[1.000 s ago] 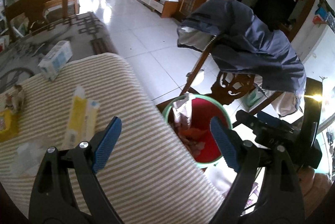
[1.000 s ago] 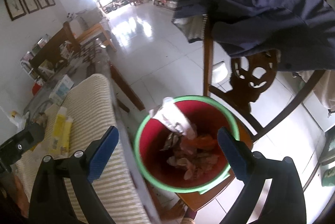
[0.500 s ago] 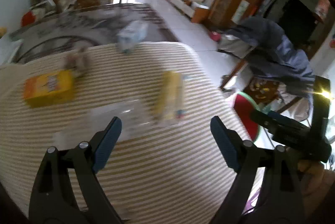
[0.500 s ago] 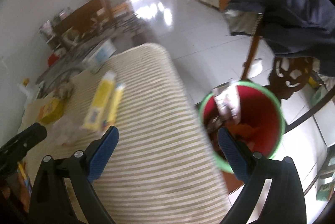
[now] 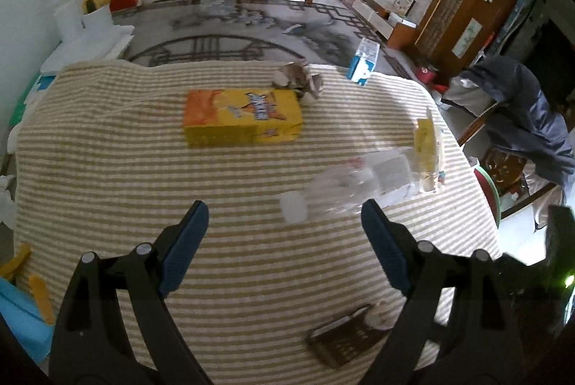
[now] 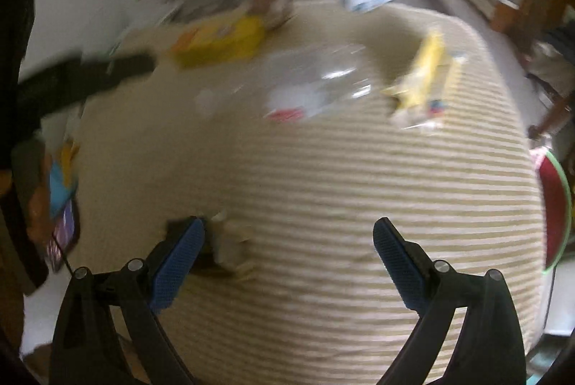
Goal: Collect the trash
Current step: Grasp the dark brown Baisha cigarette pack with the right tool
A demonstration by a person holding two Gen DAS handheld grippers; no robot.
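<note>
Striped tablecloth (image 5: 107,176) ahead; our left gripper (image 5: 284,230) and right gripper (image 6: 289,248) gape empty. Clear plastic bottle (image 5: 345,183) looks light, slippery; we'd pinch mid-body.

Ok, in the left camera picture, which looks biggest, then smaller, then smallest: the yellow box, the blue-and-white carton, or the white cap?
1. Yellow box
2. Blue-and-white carton, though it sits farther away
3. White cap

Left gripper (image 5: 284,234): black plastic scissor-style arms, two silver rivets per arm, flat blue pads (image 5: 185,246) on the inner faces. Right gripper (image 6: 289,250): same build, black arms, silver rivets, blue pads (image 6: 178,262) with fine knurled texture.
</note>
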